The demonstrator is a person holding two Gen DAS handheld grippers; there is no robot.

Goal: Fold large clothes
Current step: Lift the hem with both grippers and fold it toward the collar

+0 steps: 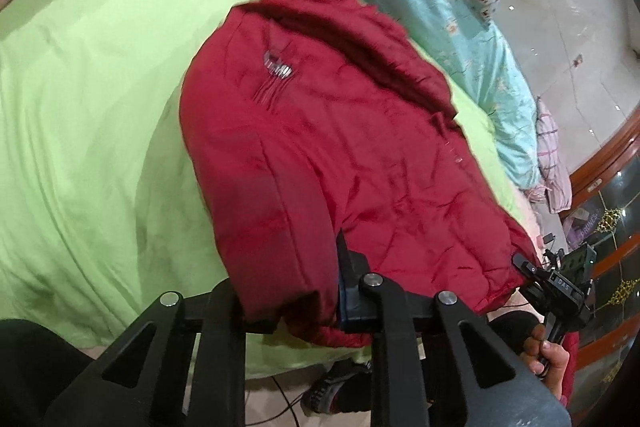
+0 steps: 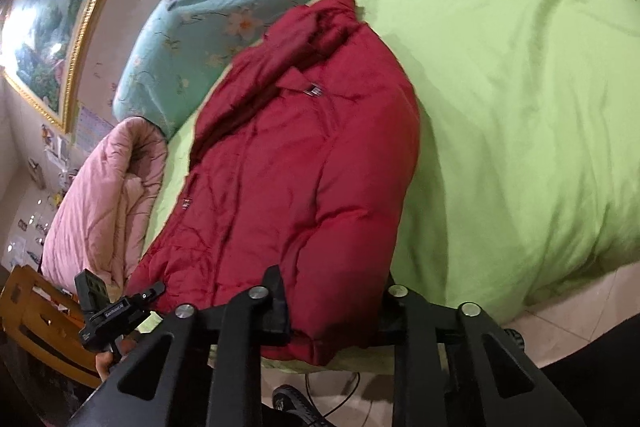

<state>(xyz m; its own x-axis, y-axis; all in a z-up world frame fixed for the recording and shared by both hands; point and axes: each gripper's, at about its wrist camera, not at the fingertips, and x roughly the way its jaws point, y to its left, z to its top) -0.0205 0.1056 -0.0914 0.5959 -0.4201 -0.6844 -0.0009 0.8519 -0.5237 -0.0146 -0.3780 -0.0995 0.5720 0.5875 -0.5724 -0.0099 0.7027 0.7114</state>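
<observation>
Jaws pinching red jacket (image 1: 320,147) hem, both sides

Left tongs (image 1: 304,291) clamped, right tongs (image 2: 332,307) clamped, both angled downward

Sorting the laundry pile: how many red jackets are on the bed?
1. The red jacket lies lengthwise on the green sheet, its hem at the near bed edge, pinched by both grippers. Nothing shows whether more lie under the bedding.

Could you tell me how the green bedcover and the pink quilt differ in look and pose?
The green bedcover is smooth and spread flat; the pink quilt is stitched, puffy and bunched in a heap. The bedcover carries the red jacket; the quilt lies beside it, bearing nothing. Both are plain-coloured bedding.
</observation>
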